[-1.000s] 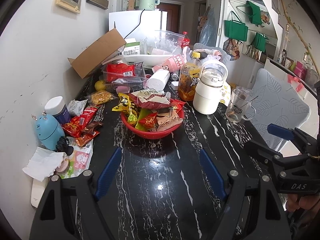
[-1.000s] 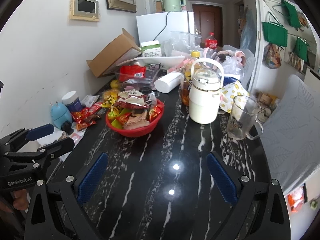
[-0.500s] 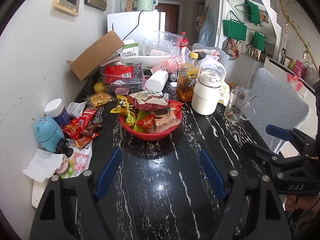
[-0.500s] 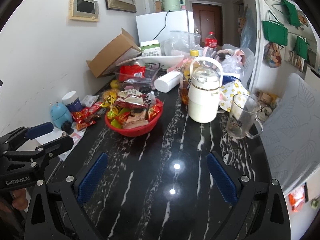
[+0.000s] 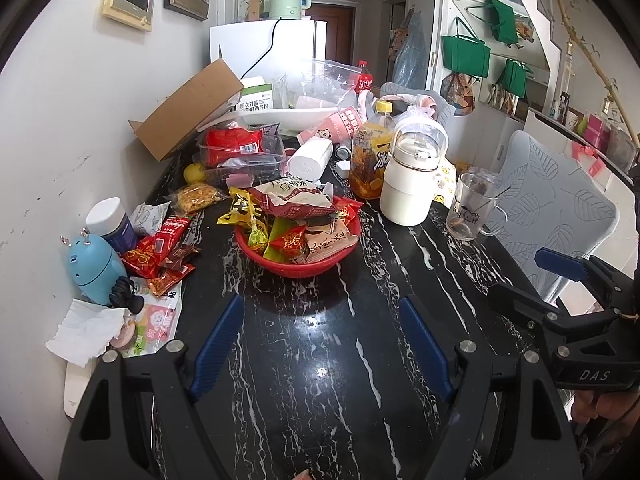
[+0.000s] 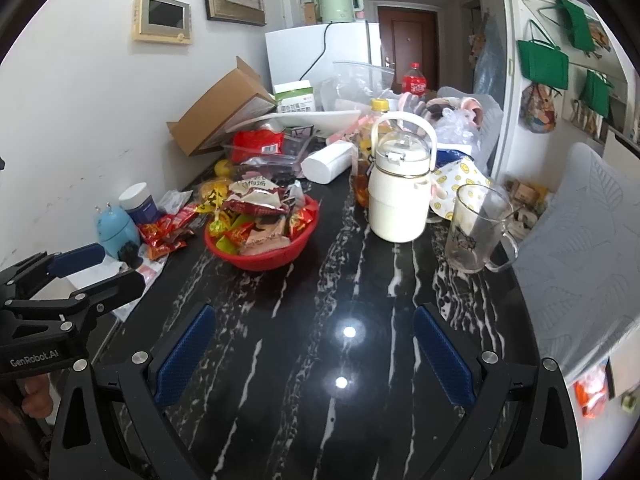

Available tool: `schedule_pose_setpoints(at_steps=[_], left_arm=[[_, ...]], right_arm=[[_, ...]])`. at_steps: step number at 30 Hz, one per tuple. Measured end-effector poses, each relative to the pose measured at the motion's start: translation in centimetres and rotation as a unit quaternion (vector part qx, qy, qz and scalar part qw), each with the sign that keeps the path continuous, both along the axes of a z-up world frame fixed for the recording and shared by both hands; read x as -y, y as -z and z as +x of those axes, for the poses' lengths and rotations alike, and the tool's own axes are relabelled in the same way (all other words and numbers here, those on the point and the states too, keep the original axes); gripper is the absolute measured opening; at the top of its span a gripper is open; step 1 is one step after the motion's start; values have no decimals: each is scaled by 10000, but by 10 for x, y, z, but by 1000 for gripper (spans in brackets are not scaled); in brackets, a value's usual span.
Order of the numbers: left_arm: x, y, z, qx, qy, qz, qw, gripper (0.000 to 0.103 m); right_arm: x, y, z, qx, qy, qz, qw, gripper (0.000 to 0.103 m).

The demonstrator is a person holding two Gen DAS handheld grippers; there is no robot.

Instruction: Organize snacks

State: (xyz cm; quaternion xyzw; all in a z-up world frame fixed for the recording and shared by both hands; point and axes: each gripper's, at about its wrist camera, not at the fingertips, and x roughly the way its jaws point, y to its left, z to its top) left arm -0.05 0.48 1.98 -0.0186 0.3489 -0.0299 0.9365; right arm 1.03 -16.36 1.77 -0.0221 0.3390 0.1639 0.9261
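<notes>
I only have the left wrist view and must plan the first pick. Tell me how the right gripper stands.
Observer: The right gripper is open; between its blue pads lies only bare black table.
Operator: Report what lies beyond the glass mug.
Observer: Past it, off the table and lower down, sit small cardboard boxes.
Operator: Check for stray packets there.
Observer: Below the table's right edge lies something orange; whether it is a snack I cannot tell.

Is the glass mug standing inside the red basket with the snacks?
No, the glass mug stands on the black table to the right of the white jug, well apart from the red basket.
</notes>
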Motion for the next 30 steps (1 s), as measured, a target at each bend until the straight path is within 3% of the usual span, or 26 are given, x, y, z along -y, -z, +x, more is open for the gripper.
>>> schedule_pose_setpoints(at_steps=[15,30], left_arm=[[-1,-1,-3,44,-33,68,10000,80],[5,12,-3,-163,10,7,9999,80]], right_arm=[[1,-1,-2,21,20,-31,10000,100],[5,8,-8,-55,49,73,9999,100]])
